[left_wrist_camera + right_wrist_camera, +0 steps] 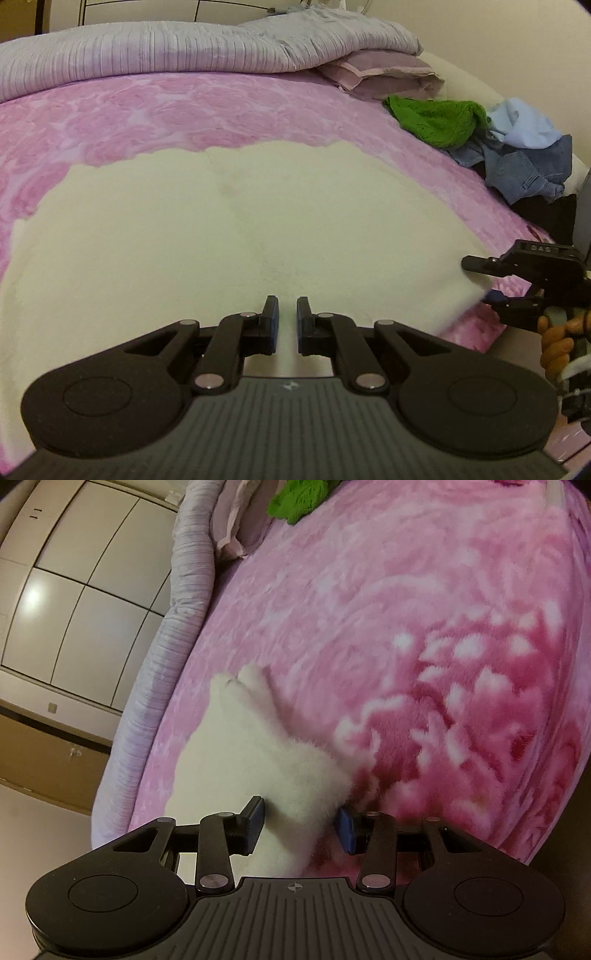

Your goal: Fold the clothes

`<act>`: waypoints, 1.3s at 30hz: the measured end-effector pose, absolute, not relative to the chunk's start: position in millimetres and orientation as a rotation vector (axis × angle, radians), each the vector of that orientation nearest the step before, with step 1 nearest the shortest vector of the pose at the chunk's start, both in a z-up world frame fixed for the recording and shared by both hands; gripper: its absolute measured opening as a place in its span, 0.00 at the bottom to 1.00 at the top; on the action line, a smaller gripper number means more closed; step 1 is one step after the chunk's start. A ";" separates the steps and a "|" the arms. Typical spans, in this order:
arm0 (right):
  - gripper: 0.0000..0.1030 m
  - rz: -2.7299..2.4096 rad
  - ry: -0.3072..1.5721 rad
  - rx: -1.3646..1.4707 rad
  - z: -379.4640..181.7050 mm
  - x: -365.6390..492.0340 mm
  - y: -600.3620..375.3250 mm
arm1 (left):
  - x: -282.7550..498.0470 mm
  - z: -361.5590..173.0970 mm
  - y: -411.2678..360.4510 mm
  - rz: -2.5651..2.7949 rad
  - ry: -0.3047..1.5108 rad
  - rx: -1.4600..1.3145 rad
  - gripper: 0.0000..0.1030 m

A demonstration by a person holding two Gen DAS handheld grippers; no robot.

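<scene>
Spread flat, a fluffy cream-white fleece garment (pixel 221 229) lies on the pink rose-patterned plush blanket (pixel 147 110). Over the garment's near edge, the left gripper (pixel 287 321) hovers with jaws slightly apart. At its right edge, the right gripper (pixel 301 821) stands wide apart around a fold of fleece.

Pink floral blanket (pixel 424 635) is covering the bed, lilac ribbed quilt (pixel 147 51) lying bunched along its far edge. White panelled wardrobe doors (pixel 74 590) are reflecting a lamp glare. Beige wall (pixel 498 44) is showing behind, wood trim (pixel 44 760) below.
</scene>
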State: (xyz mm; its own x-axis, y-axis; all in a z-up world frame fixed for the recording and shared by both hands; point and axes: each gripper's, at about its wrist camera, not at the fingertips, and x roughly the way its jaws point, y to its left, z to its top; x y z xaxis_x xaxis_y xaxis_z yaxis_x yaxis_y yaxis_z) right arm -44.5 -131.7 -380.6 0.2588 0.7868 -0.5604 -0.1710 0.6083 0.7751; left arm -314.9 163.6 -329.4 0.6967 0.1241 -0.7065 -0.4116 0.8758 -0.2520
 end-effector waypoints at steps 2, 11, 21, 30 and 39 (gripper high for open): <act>0.43 0.724 1.119 0.657 -381.5 -47.2 -131.9 | -306.7 -337.0 166.2 0.311 0.761 -0.414 0.06; 0.44 0.730 1.112 0.643 -379.3 -49.0 -116.5 | -302.1 -342.2 167.5 0.335 0.780 -0.423 0.07; 0.12 0.734 0.954 0.174 -336.3 -78.2 -65.9 | -367.5 -311.9 194.7 0.498 0.665 -0.593 0.04; 0.09 1.159 0.285 -0.529 -283.0 -236.7 10.1 | -453.5 -305.6 225.4 0.575 0.526 -0.833 0.04; 0.50 1.440 0.170 -0.976 -333.6 -331.2 43.0 | -467.8 -320.5 230.4 0.558 0.517 -0.949 0.04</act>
